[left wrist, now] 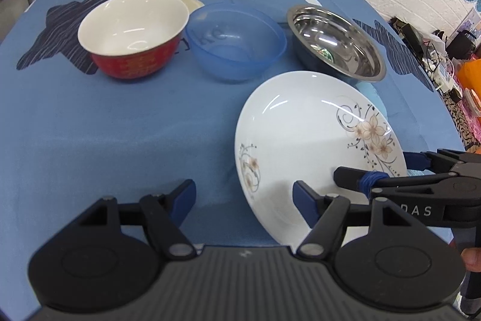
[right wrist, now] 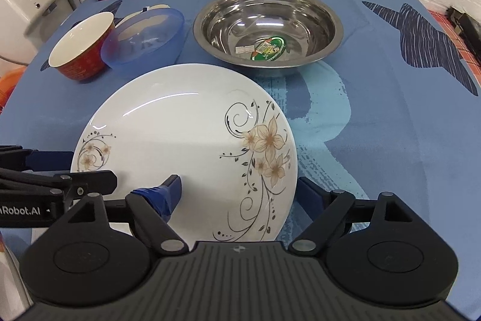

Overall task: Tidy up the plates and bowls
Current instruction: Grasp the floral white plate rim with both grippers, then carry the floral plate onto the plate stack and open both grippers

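A white plate (right wrist: 180, 140) with brown flower prints is sitting near the front of the blue cloth. Behind it, three empty bowls are standing upright in a row: red (left wrist: 132, 35), clear blue (left wrist: 234, 41), touching the red one, and steel (right wrist: 267, 29).

both tools (left wrist: 245, 200) (right wrist: 237, 194) wide open, side by side

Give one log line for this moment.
left gripper: open, at plate edge | right gripper: open, astride plate rim
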`<state>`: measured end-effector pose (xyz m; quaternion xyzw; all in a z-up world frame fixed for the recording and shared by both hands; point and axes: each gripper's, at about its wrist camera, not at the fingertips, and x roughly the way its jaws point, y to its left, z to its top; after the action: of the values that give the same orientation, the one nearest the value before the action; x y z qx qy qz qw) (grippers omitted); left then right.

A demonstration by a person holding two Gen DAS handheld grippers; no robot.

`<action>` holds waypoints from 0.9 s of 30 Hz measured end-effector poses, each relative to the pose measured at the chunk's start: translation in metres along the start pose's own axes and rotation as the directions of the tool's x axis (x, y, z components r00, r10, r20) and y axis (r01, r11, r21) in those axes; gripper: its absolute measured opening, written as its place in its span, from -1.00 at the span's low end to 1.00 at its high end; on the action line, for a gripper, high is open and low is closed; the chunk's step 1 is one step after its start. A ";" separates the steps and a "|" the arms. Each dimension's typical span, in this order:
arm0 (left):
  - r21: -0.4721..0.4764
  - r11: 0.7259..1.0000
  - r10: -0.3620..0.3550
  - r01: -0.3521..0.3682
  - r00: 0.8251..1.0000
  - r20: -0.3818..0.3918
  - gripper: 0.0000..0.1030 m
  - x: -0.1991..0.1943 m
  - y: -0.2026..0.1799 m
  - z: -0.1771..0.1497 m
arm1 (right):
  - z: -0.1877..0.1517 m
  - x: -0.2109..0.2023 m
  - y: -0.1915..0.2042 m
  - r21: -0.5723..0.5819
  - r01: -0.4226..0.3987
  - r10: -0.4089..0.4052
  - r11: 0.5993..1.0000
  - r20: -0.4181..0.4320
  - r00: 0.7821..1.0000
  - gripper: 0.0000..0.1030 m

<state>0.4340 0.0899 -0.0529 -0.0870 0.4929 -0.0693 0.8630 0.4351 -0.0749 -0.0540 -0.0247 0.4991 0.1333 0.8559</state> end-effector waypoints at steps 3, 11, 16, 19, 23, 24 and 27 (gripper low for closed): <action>0.020 0.999 0.037 -0.037 0.999 0.005 -0.04 0.000 -0.004 -0.002 | 0.001 0.001 0.004 -0.023 -0.011 0.011 1.000 -0.006 1.000 0.28; -0.010 0.999 -0.038 0.037 0.999 -0.004 -0.69 -0.001 -0.009 -0.005 | -0.009 -0.008 -0.018 0.052 -0.034 0.031 0.998 0.057 0.998 -0.45; -0.010 1.000 -0.017 0.017 1.000 -0.001 -0.80 -0.008 -0.009 -0.006 | -0.017 -0.013 -0.016 0.112 -0.085 0.080 0.990 0.052 0.995 -0.38; 0.002 1.000 -0.011 0.011 1.000 0.006 -0.80 -0.013 -0.006 -0.009 | -0.022 -0.016 -0.014 0.138 -0.113 0.106 0.984 0.063 0.992 -0.34; 0.010 1.000 -0.004 0.004 1.000 0.020 -0.80 -0.024 -0.006 -0.013 | -0.027 -0.022 -0.006 0.130 -0.119 0.109 0.984 0.081 0.991 -0.31; 0.020 1.000 0.000 -0.001 0.999 0.037 -0.80 -0.028 -0.006 -0.014 | -0.029 -0.024 -0.003 0.120 -0.120 0.110 0.986 0.087 0.990 -0.31; 0.038 0.999 0.016 -0.019 0.998 0.063 -0.80 -0.039 -0.007 -0.017 | -0.034 -0.029 0.006 0.083 -0.107 0.098 0.991 0.101 0.990 -0.29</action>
<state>0.3994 0.0892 -0.0275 -0.0681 0.4648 -0.0684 0.8801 0.3912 -0.0815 -0.0462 0.0454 0.4632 0.1561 0.8712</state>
